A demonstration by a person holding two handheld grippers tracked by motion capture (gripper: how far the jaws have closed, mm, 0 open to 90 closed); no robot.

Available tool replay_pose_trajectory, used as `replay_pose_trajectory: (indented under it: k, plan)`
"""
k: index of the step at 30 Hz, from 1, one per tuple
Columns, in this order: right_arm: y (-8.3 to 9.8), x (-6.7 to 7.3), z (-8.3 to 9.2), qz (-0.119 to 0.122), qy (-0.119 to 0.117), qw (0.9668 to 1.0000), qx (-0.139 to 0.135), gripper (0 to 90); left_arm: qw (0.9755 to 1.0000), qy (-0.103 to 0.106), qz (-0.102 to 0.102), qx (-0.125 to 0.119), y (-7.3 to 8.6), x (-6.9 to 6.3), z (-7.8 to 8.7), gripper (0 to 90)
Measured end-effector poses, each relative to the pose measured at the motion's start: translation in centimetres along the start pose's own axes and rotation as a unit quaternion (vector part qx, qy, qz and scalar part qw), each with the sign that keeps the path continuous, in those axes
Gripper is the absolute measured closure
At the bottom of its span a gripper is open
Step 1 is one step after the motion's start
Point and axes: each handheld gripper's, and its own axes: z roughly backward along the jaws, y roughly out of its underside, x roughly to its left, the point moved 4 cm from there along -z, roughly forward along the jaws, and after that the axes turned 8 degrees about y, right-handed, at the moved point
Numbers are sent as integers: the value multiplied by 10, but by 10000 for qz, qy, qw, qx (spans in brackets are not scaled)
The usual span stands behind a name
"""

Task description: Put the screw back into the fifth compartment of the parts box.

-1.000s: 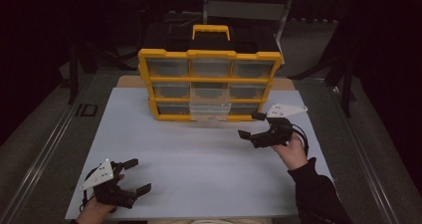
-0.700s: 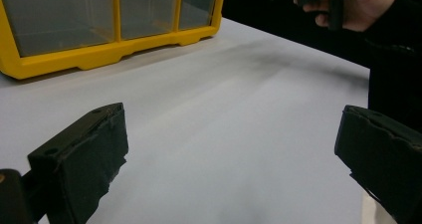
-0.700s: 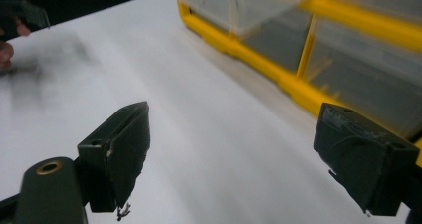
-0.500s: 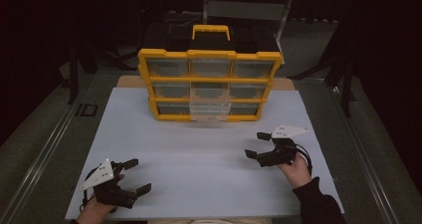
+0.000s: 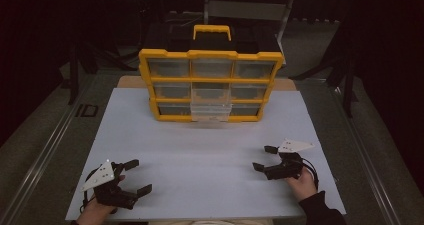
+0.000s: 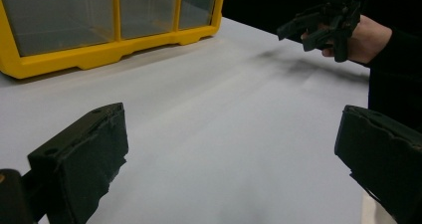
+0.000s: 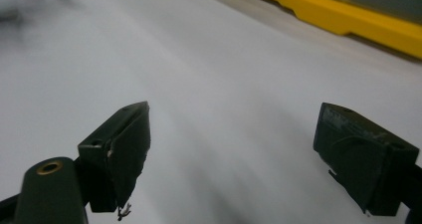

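Two grippers sat low over the white mat (image 5: 210,155), both with jaws spread wide and nothing between them. The right gripper (image 5: 264,158) hovered near the mat's right front corner, well apart from the organizer (image 5: 211,80); the left gripper (image 5: 136,176) was at the left front corner, just as far from it. The organizer stood upright at the mat's far edge, yellow frame, three rows of clear drawers, and the middle drawer (image 5: 210,112) of the bottom row stuck out a little toward the person.

What the drawers held could not be made out; they were dim and blurred in the high view. The left gripper view caught just the bottom row of the organizer (image 6: 99,35), cut off at the top edge, and the right gripper view showed no more than a strip of its yellow base (image 7: 343,20). The left gripper view did give the right gripper (image 6: 298,32) and the hand (image 6: 361,37) holding it from the side, with a dark sleeve (image 6: 393,79). Both hands were cut off at the bottom of the high view.
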Motion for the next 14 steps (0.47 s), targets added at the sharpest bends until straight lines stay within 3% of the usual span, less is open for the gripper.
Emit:
replay_pose_trajectory:
  k: [9, 14]
  plan:
    - [20, -9, 6, -129, 199, 9997, 100, 149, 10000, 3, -11, 11, 0, 0, 0, 13]
    - [22, -10, 7, -145, 188, 9997, 65, 149, 10000, 3, -9, 12, 0, 0, 0, 13]
